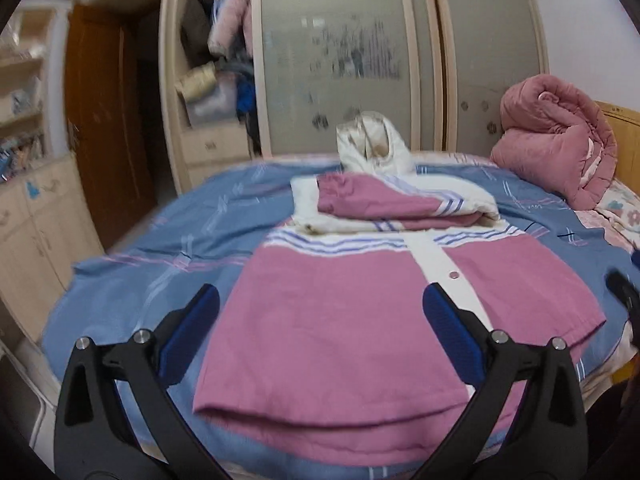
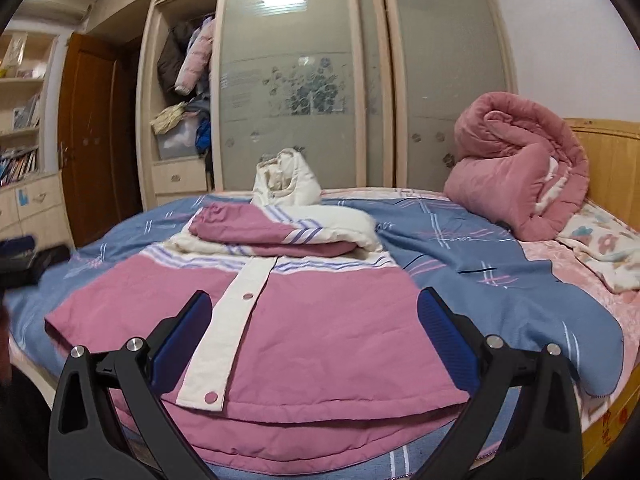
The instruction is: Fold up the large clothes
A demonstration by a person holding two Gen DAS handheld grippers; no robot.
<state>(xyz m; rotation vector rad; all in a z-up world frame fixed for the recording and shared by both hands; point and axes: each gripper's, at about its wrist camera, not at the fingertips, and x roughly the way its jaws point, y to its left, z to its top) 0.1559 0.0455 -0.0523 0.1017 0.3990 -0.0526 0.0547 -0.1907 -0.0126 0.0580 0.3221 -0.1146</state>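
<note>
A pink padded jacket [image 1: 340, 320] [image 2: 320, 320] with a white snap placket lies flat on the blue bedspread [image 1: 160, 240] [image 2: 480, 272], hem toward me. Its sleeves [image 1: 384, 204] [image 2: 280, 232] are folded across the chest. The white hood [image 1: 372, 148] [image 2: 286, 184] stands up behind them. My left gripper [image 1: 320, 296] hangs open over the jacket's left half, nothing between its blue pads. My right gripper [image 2: 315, 300] is open above the lower right half, also holding nothing. Each gripper shows blurred at the edge of the other's view: the left gripper [image 2: 28, 264], the right gripper [image 1: 624, 292].
A rolled pink quilt [image 1: 556, 140] [image 2: 516, 168] sits at the bed's far right by the wooden headboard [image 2: 608, 160]. A floral sheet [image 2: 600, 248] lies beside it. Behind the bed stands a sliding-door wardrobe [image 1: 340, 60] with clothes hanging in its left bay. Shelves and a low cabinet [image 1: 32, 200] are at the left.
</note>
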